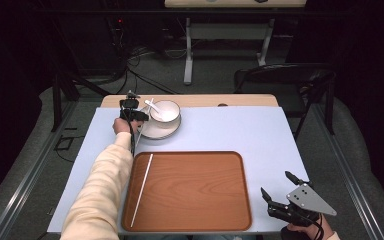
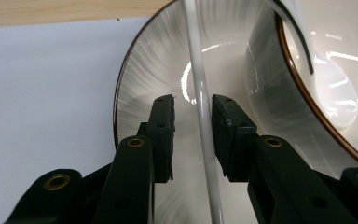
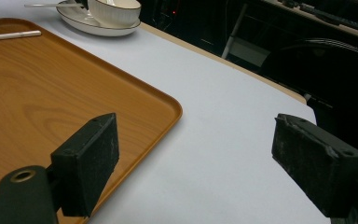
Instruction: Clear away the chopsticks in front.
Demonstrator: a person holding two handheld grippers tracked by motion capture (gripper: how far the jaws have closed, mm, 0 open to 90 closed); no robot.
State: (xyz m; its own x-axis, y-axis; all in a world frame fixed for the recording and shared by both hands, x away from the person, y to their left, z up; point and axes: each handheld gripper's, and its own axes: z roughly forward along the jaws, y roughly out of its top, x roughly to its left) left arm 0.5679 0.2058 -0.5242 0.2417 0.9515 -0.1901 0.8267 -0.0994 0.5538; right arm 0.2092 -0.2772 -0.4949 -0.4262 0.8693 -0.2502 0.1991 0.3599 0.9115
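Observation:
A white chopstick [image 2: 200,93] lies across the rim of a white brown-edged plate [image 2: 144,70] and runs between the jaws of my left gripper [image 2: 193,100]. It sits close to the right pad, with a gap to the left pad, so the jaws stand open around it. A white bowl [image 1: 166,111] with a white spoon [image 1: 151,104] stands on the plate [image 1: 156,132], and the left gripper [image 1: 134,116] is at its left edge. A second white chopstick [image 1: 142,189] lies on the wooden tray [image 1: 195,200]. My right gripper [image 1: 277,184] is open and holds nothing.
The tray takes up the near middle of the pale mat [image 1: 240,130]; its corner [image 3: 168,105] lies left of my right gripper [image 3: 196,121]. A dark chair [image 1: 285,80] stands beyond the table's far right corner. A sleeved forearm [image 1: 105,185] runs along the tray's left side.

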